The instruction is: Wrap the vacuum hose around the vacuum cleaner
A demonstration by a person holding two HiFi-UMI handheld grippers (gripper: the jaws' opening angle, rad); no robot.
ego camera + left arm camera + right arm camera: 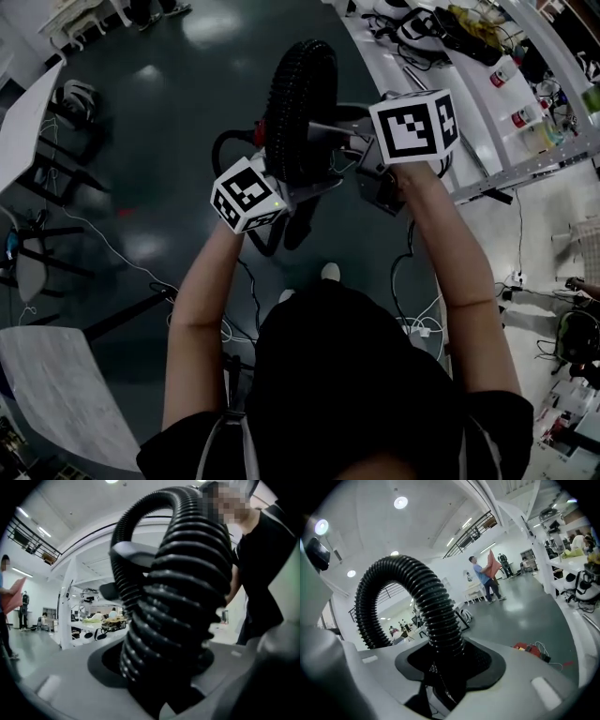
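**Colleague:** Entry for this moment. Where is the hose?

**Me:** The hose (298, 103) stands as one tall black arch at 12 o'clock from my hands, above the dark floor (159, 141). My left tool (161, 674) is at 7 o'clock of the arch, and my right tool (449, 667) is at about 4 o'clock.

**Colleague:** Tool states?

**Me:** Right tool: jaws partway closed and clamped on one leg of the arch, with the ribbed tube seated in the pad notch. Left tool: jaws wider, round the other leg, which fills the gap. Both pads appear to bear on it, so I log it as gripped.

**Colleague:** Progress on the wrap?

**Me:** Judged early to middle. The loop is formed and held in the air between both tools, not laid down. The vacuum cleaner body is mostly hidden beneath my tools and the arch, so I cannot count any turns on it. A thin black curve (221, 150) shows at 11 o'clock of the left tool; whether it is hose or cord I cannot tell.

**Colleague:** Left to do?

**Me:** By my reckoning: bring this loop down around the body, seat it snug, then feed on whatever length remains.
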